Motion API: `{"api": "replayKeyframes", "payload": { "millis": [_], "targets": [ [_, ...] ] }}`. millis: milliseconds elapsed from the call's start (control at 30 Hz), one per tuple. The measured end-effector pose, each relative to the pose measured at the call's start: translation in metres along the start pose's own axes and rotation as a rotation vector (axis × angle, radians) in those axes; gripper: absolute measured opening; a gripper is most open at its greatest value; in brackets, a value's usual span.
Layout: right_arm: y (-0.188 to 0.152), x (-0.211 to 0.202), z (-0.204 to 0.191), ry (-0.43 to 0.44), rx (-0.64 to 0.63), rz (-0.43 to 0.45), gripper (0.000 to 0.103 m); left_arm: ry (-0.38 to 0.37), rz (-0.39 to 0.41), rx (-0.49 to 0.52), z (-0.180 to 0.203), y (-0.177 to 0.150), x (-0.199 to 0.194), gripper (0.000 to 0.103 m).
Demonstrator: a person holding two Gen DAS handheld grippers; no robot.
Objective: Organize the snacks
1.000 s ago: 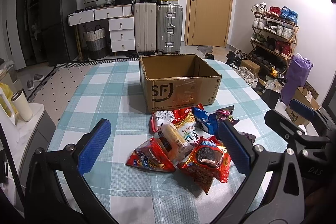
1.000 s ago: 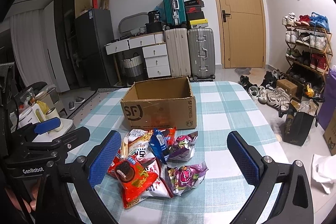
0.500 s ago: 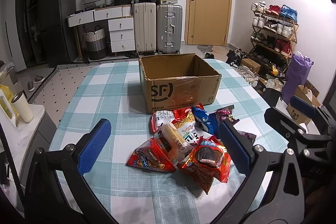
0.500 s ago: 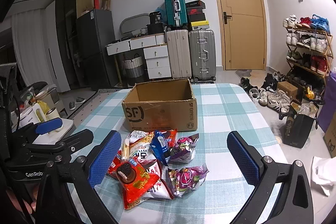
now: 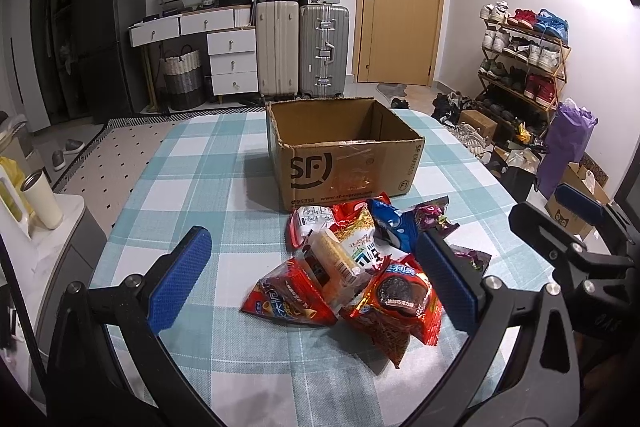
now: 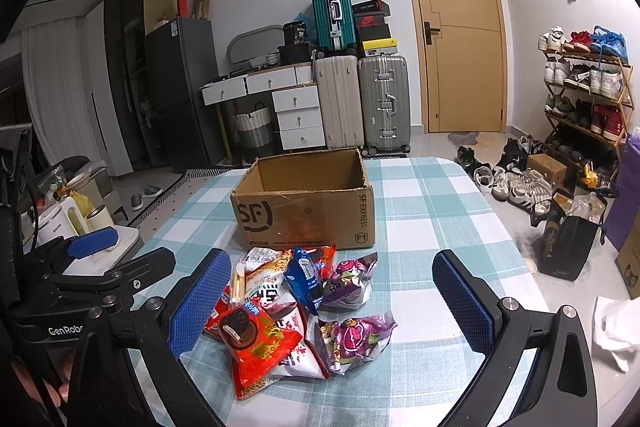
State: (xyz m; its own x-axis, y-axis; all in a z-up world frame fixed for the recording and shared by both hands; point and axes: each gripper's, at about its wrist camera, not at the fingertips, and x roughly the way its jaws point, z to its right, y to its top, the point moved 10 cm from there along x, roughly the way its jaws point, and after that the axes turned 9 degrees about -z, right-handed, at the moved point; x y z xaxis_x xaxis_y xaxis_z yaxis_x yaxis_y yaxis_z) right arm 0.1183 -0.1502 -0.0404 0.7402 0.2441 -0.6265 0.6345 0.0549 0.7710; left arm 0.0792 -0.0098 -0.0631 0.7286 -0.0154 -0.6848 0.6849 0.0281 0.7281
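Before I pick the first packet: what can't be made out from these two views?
- Floor of the cardboard box: hidden by its front wall in both wrist views.
- Packets at the bottom of the snack pile: covered by those on top, so no count.
- Small print on the packets: too small.
- Near table edge: cut off by the left gripper and right gripper, both open.
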Motion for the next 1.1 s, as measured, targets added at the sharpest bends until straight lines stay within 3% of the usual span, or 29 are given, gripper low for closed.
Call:
{"api": "replayKeyframes", "payload": {
  "millis": [567,1100],
  "targets": [
    [-0.003,0.0,0.006,-0.004,0.013,-0.001,0.103,-0.028,-0.046,-0.015,-0.011,-0.011,0.013,0.102],
    [-0.023,0.022,0.01,0.002,0.014,-0.034,0.103,-0.03,-0.174,-0.062,-0.048,-0.047,0.07,0.102]
  ]
}}
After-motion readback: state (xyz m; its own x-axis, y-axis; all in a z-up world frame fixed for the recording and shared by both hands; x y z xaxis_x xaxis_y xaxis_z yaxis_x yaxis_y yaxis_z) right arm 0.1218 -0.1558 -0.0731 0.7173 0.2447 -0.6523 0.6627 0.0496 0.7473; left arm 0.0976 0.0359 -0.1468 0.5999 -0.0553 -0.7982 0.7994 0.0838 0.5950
